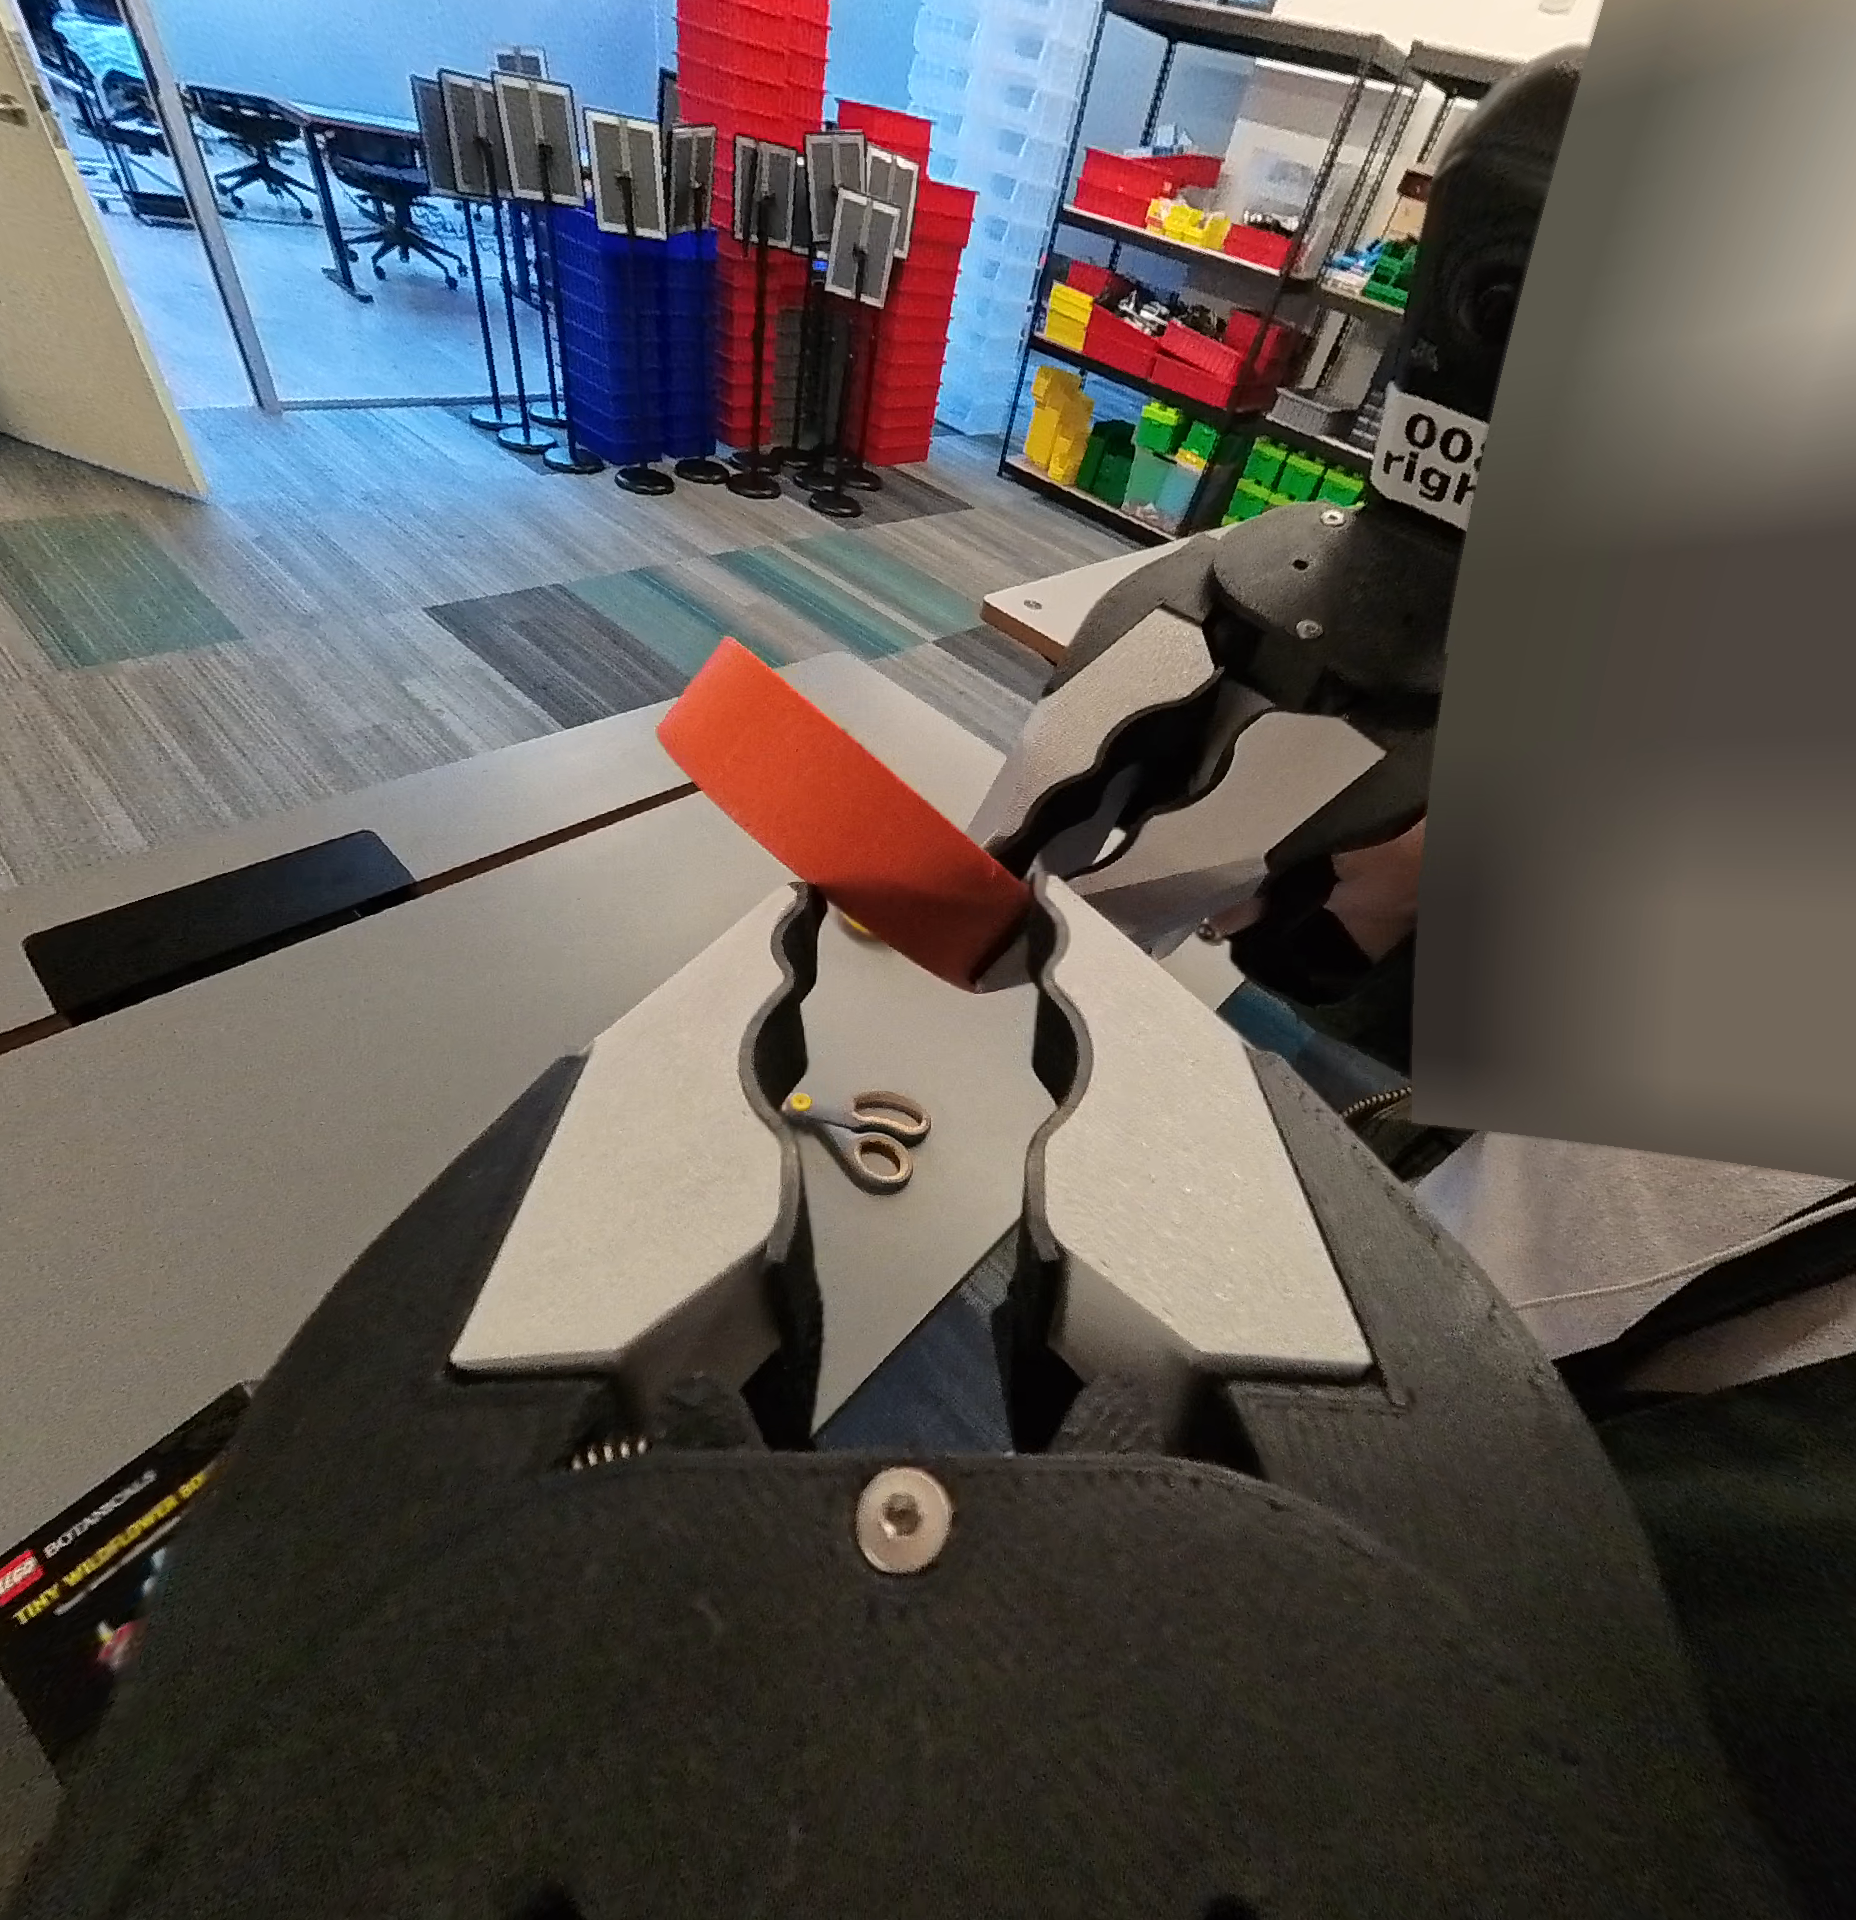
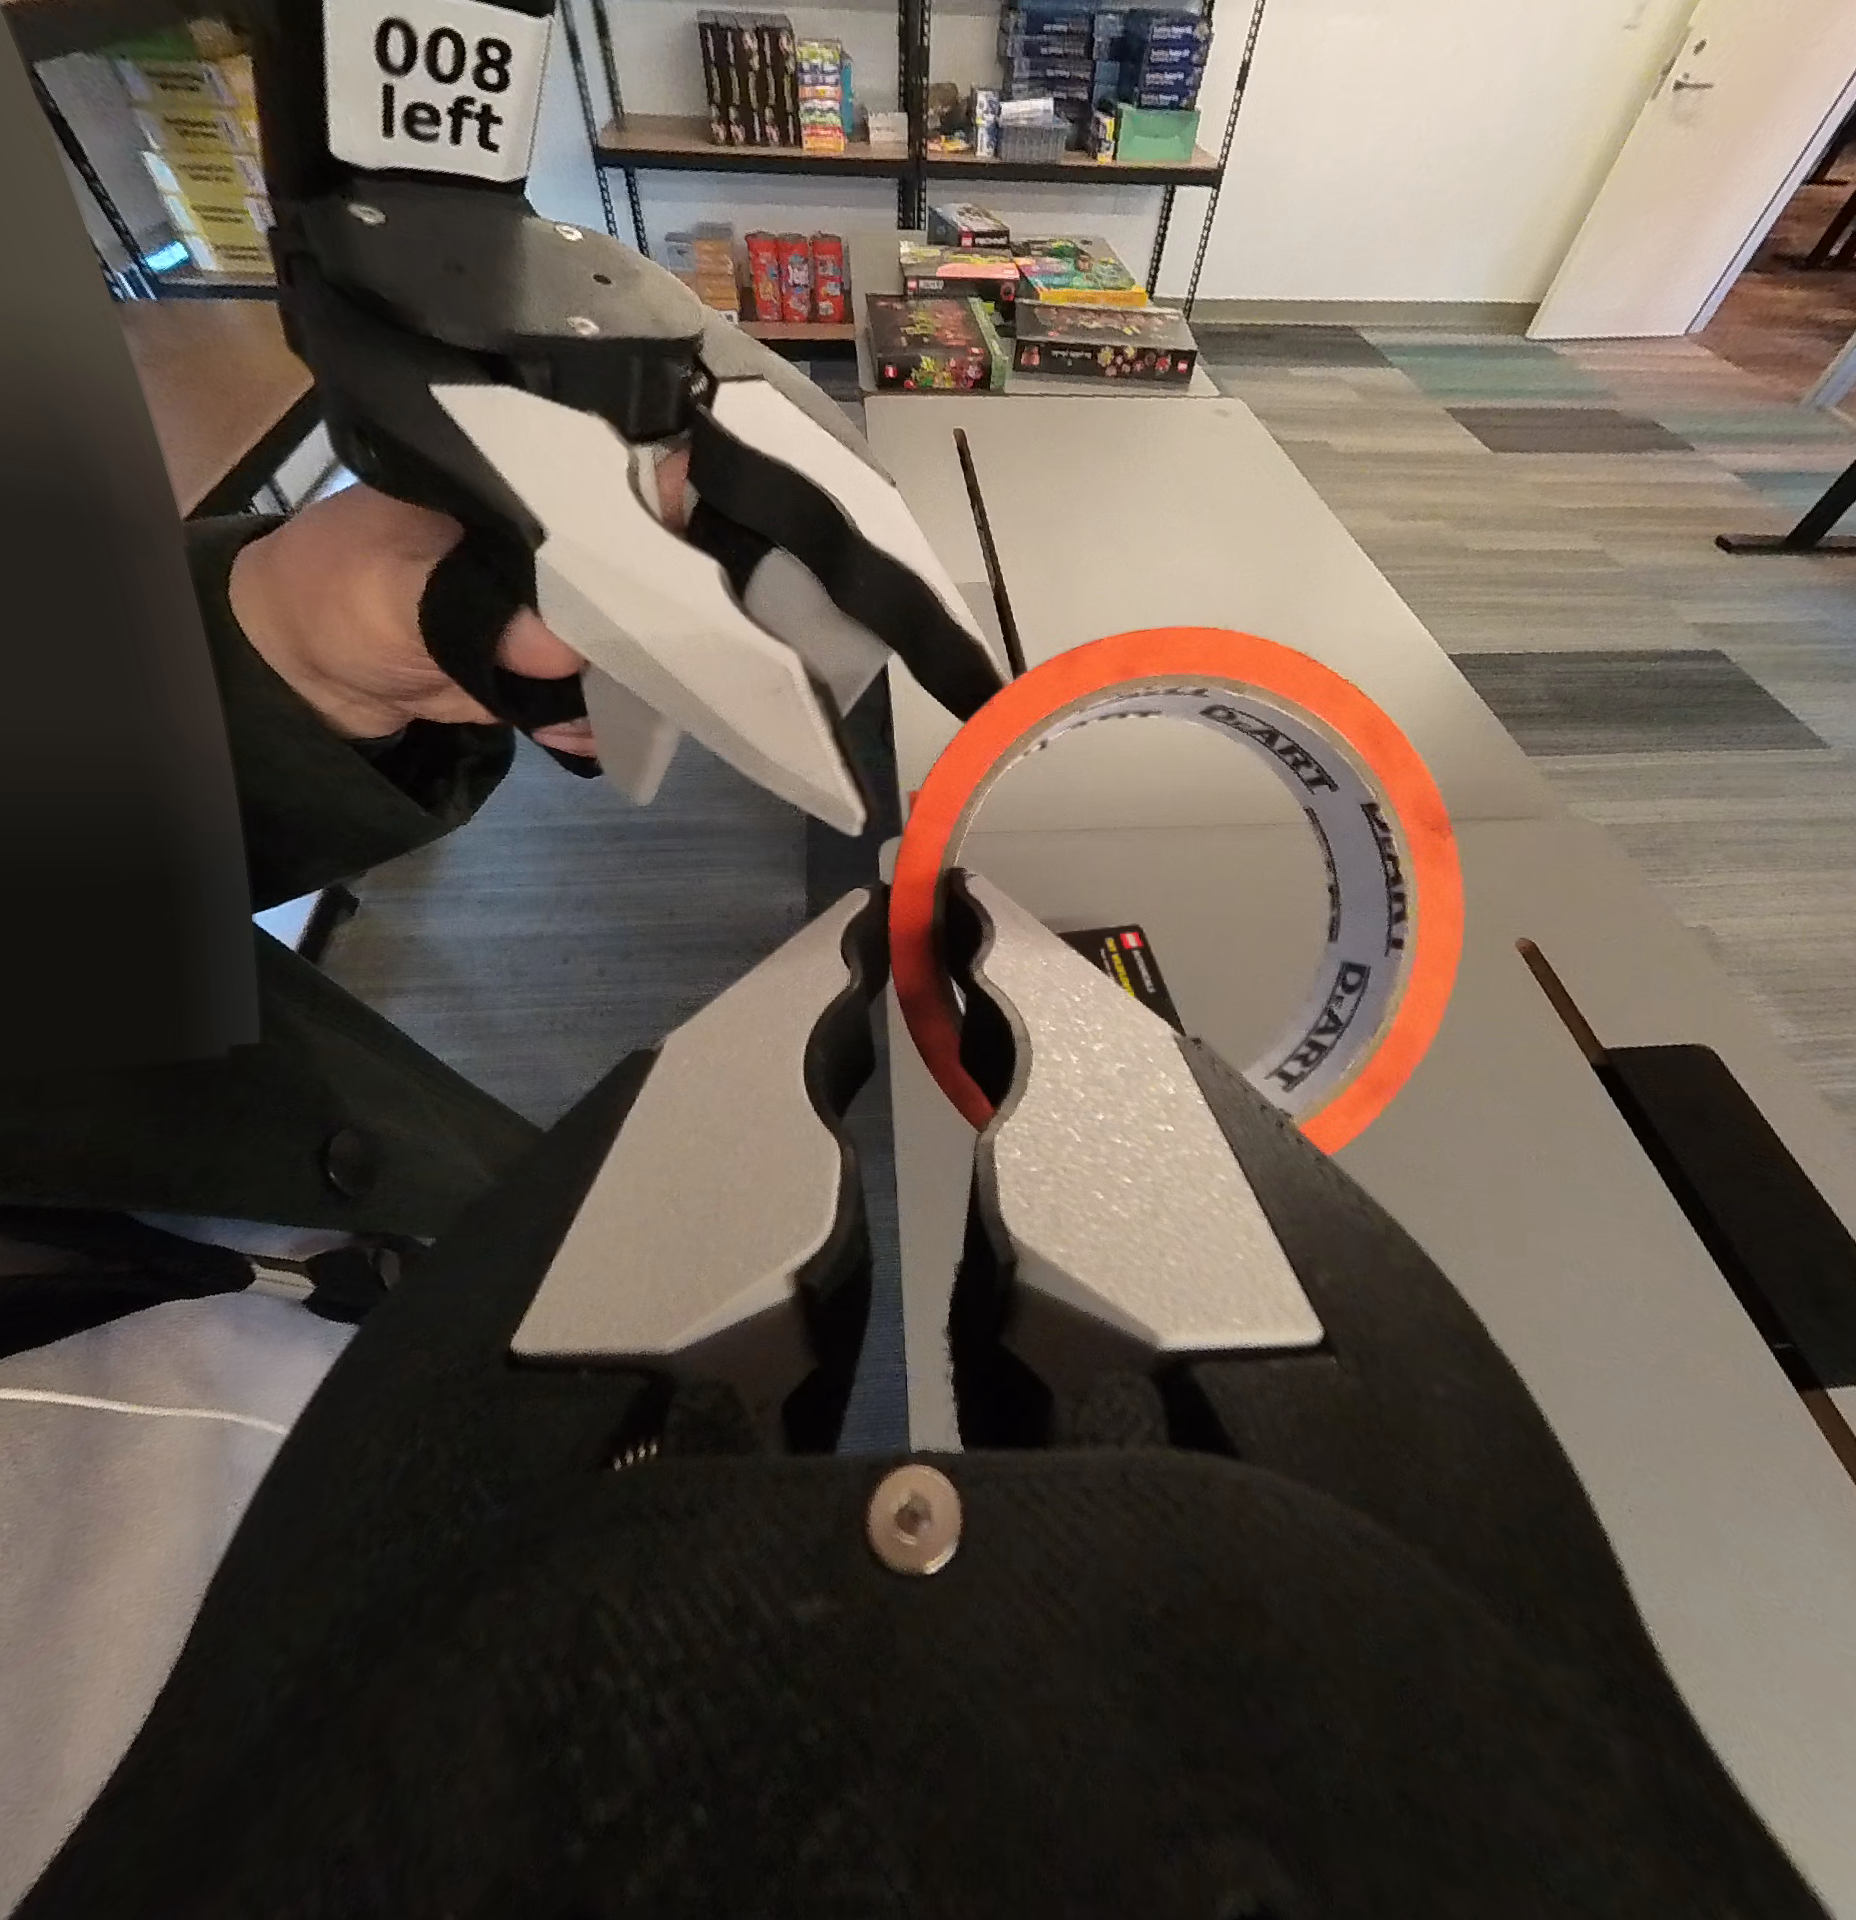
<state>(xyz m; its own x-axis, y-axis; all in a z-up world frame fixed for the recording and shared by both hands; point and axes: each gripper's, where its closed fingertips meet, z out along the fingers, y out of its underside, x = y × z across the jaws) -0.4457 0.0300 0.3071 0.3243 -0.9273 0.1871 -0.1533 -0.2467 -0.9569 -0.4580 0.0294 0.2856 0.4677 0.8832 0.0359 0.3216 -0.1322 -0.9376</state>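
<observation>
Above the grey table [image 2: 1526, 1247], the right gripper [image 2: 919, 883] clamps the orange tape roll's [image 2: 1423, 810] rim, while the left gripper [image 1: 919, 914], jaws parted, touches the roll's edge from alongside.

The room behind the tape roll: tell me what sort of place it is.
Probably an office storeroom or lab workroom. Metal shelving holds red, yellow and green bins, stacked red crates stand on the carpet, and boxed toy sets sit beyond the grey table.
</observation>
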